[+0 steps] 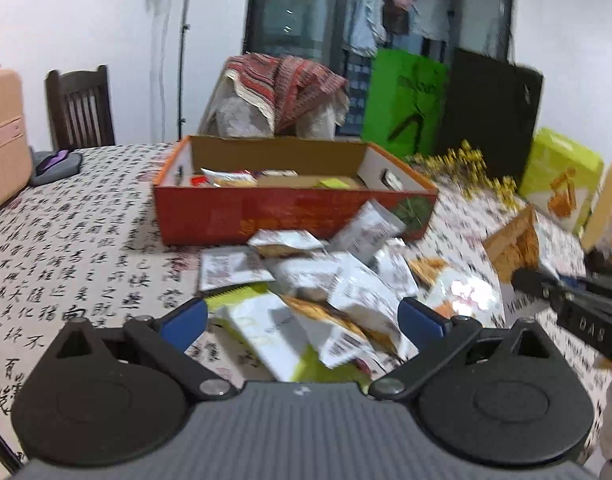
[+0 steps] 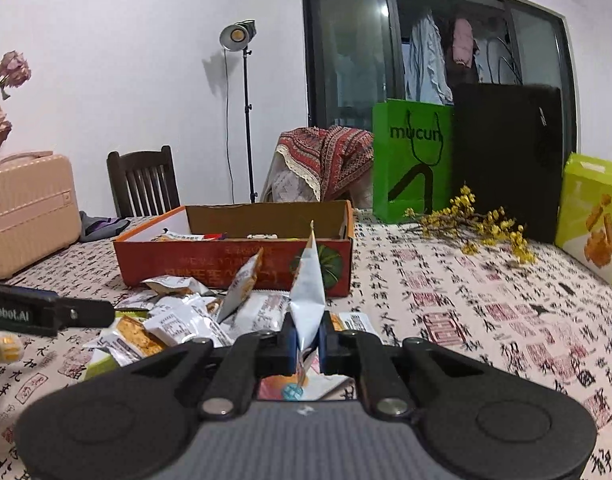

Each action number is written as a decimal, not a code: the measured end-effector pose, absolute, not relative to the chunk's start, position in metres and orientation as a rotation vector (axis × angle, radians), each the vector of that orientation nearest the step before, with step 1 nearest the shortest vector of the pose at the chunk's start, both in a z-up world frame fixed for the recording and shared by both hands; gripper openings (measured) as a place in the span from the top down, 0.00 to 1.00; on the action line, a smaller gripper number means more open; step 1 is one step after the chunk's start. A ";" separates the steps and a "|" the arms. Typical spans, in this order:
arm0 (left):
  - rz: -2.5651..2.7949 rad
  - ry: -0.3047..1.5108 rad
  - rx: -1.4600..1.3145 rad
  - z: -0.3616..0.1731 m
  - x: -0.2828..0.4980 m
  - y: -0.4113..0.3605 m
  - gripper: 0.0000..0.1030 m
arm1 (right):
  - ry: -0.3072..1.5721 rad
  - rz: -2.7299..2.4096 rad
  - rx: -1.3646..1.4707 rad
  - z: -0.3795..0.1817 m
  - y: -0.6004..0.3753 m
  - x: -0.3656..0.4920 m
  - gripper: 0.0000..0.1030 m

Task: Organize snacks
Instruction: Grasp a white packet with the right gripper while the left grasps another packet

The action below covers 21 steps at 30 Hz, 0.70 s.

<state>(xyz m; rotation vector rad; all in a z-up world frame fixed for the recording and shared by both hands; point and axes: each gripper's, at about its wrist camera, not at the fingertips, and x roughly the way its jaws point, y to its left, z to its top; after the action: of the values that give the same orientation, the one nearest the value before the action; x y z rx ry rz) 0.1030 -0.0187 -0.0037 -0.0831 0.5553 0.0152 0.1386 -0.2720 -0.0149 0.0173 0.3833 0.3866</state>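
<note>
An orange cardboard box (image 1: 266, 212) stands open on the table with a few snacks inside; the right wrist view shows the box (image 2: 210, 264) too. In front of it lies a heap of white snack packets (image 1: 325, 276), the same heap (image 2: 178, 320) in the right wrist view. My left gripper (image 1: 304, 320) is open just above the near side of the heap, nothing pressed between its blue pads. My right gripper (image 2: 306, 338) is shut on a white snack packet (image 2: 309, 288) that stands up between the pads. In the left wrist view the right gripper (image 1: 573, 300) enters from the right edge.
The table wears a cloth printed with calligraphy (image 2: 445, 320). A green bag (image 2: 411, 160), a black panel (image 2: 505, 160), yellow flowers (image 2: 477, 224) and a lime snack carton (image 2: 593, 216) stand at the back right. A pink case (image 2: 26, 208) and a wooden chair (image 2: 142, 184) are left.
</note>
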 end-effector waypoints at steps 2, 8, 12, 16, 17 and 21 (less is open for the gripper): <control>0.007 0.576 -0.063 -0.008 0.106 -0.027 0.00 | 0.384 0.386 0.025 -0.017 -0.276 0.139 0.91; 0.008 0.614 -0.023 -0.020 0.117 -0.043 0.00 | 0.385 0.392 0.043 -0.022 -0.282 0.136 0.91; 0.031 0.619 0.047 -0.027 0.125 -0.056 0.03 | 0.390 0.398 0.050 -0.024 -0.284 0.136 0.91; 0.066 0.649 0.123 -0.037 0.131 -0.064 0.34 | 0.391 0.402 0.052 -0.024 -0.284 0.134 0.91; 0.071 0.642 0.131 -0.037 0.131 -0.064 0.39 | 0.391 0.401 0.053 -0.024 -0.284 0.134 0.91; 0.051 0.620 0.110 -0.033 0.126 -0.057 0.56 | 0.394 0.403 0.052 -0.024 -0.282 0.134 0.91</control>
<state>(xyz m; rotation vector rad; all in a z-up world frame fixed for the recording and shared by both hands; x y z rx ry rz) 0.1261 -0.0567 -0.0334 0.1101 0.6201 0.0509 0.1338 -0.2819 -0.0241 0.0523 0.3945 0.4032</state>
